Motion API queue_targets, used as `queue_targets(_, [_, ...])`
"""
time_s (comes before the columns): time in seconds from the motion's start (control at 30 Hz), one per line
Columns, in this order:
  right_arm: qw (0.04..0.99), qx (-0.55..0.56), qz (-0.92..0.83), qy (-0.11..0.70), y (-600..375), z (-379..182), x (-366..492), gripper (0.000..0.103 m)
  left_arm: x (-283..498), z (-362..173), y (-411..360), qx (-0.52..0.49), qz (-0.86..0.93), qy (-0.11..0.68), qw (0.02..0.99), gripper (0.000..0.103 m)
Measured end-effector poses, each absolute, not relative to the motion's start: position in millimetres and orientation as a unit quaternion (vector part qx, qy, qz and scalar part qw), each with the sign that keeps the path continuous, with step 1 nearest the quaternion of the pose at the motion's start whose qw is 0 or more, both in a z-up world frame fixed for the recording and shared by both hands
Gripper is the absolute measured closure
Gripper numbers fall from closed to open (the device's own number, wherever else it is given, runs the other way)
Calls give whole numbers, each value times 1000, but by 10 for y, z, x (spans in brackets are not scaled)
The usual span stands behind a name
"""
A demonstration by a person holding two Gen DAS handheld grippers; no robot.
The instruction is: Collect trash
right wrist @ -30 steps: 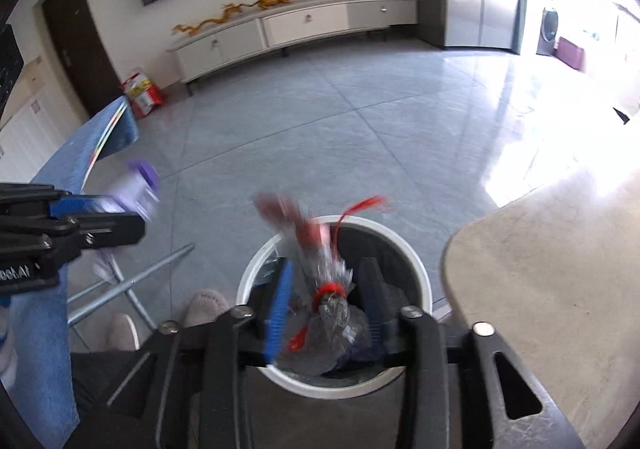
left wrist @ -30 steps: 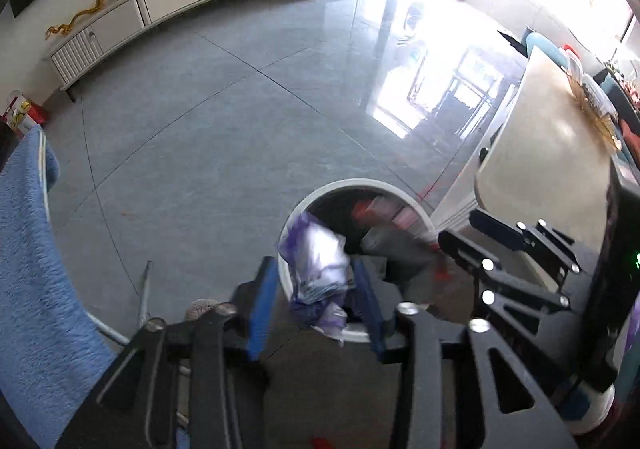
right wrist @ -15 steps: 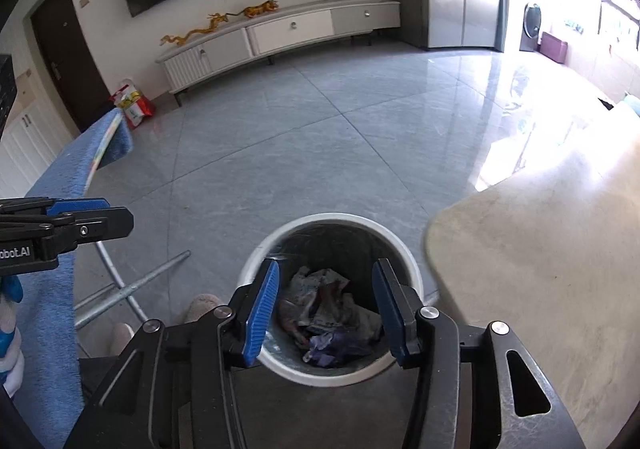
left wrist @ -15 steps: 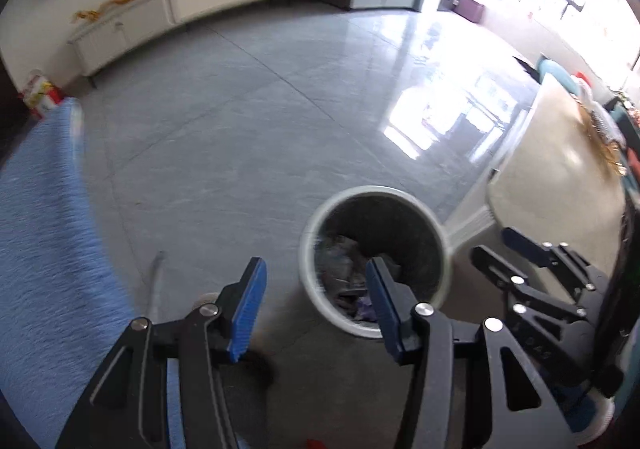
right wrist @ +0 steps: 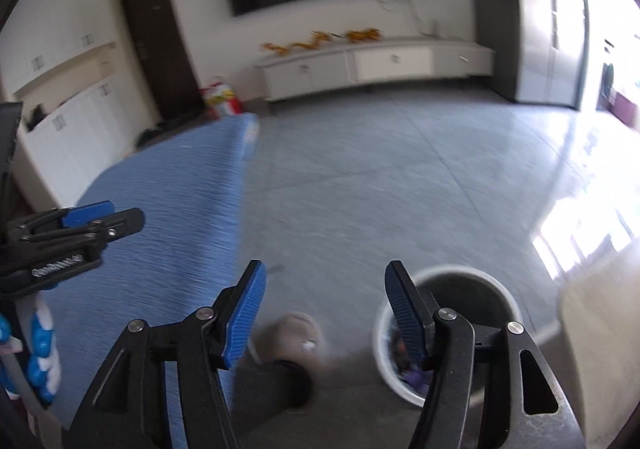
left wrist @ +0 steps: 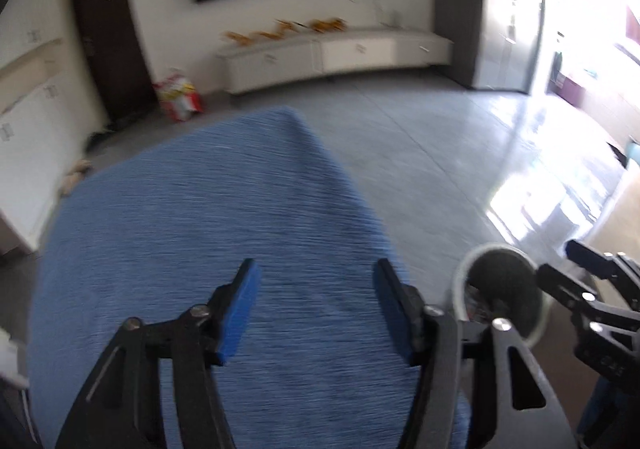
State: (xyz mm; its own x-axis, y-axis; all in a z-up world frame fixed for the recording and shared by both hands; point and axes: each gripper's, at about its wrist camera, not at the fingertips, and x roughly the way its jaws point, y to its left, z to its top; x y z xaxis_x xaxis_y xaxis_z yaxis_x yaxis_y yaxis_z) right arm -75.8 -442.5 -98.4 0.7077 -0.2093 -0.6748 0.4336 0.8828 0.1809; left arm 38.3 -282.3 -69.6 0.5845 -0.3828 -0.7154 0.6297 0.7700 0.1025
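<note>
Grey floor tiles (right wrist: 400,177) run back to a long white cabinet (right wrist: 376,63) under a dark screen. Left tongs (left wrist: 316,307) hang over a blue cloth (left wrist: 192,217), blue pads spread and nothing between them, having just been opening. Right tongs (right wrist: 322,313) too have just been opening, empty. Just right of both sits the white bin (right wrist: 498,285) (left wrist: 466,269), crumpled trash (right wrist: 412,371) lying inside it.

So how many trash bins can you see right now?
1. A single white trash bin stands on the grey floor, right of the blue cloth and beside the table edge. Others may lie outside both views.
</note>
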Motion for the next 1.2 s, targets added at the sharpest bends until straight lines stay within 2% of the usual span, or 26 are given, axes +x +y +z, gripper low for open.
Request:
queue_targets(0.27, [927,123,-138,326,-3762,-791,-279,16,627,-539,-2021,163,-198,316,913,33])
queue_targets(0.43, [934,104,-140,311,-3426,-705,-20,6,733,-470,-1493,152,-143,297,932,33])
queue_targets(0.53, [938,86,-143,303,-3237,-668,91,1,764,-409,-1220,136,-121,286,941,23])
queue_targets(0.8, [943,61,-154,287,-2935,-630,216,0,784,-330,-802,113,-71,264,955,21])
queue_targets(1.2, [946,52,-169,271,-2822,-556,126,0,642,-287,-601,105,-61,245,962,21])
